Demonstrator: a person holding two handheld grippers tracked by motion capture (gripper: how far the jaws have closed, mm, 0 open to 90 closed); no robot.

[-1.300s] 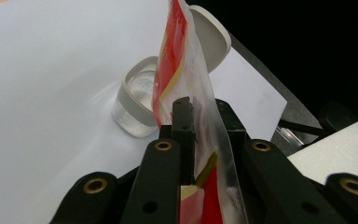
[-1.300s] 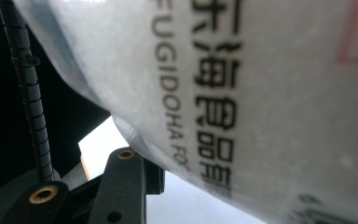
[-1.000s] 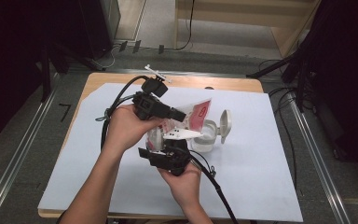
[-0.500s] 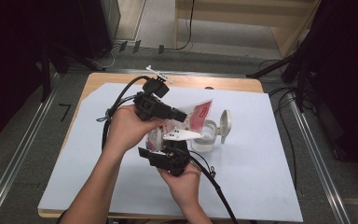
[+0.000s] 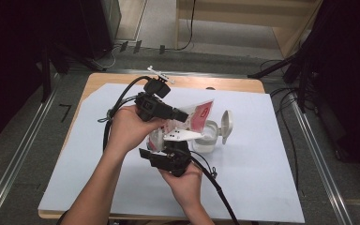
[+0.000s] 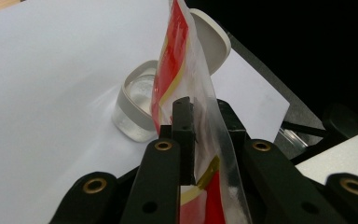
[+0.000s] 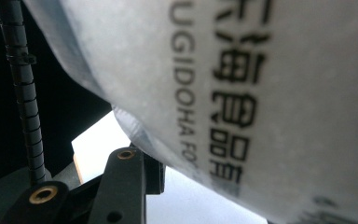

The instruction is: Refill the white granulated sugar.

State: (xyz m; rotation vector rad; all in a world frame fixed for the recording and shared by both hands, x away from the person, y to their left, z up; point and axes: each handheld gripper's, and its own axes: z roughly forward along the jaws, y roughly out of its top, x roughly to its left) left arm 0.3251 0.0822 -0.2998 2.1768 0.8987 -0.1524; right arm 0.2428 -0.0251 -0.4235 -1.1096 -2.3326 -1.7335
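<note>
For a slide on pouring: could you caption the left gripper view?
Left claw pinches a red-and-clear bag above an open clear jar on a white sheet.

A wooden desk (image 5: 243, 84) under a big white sheet (image 5: 262, 178) sits on a grey floor (image 5: 23, 154), metal rails (image 5: 316, 154) running along both sides. Black curtains (image 5: 351, 70) hang left and right, light wooden furniture (image 5: 262, 18) stands behind, cables (image 5: 281, 93) trailing across the floor.
</note>
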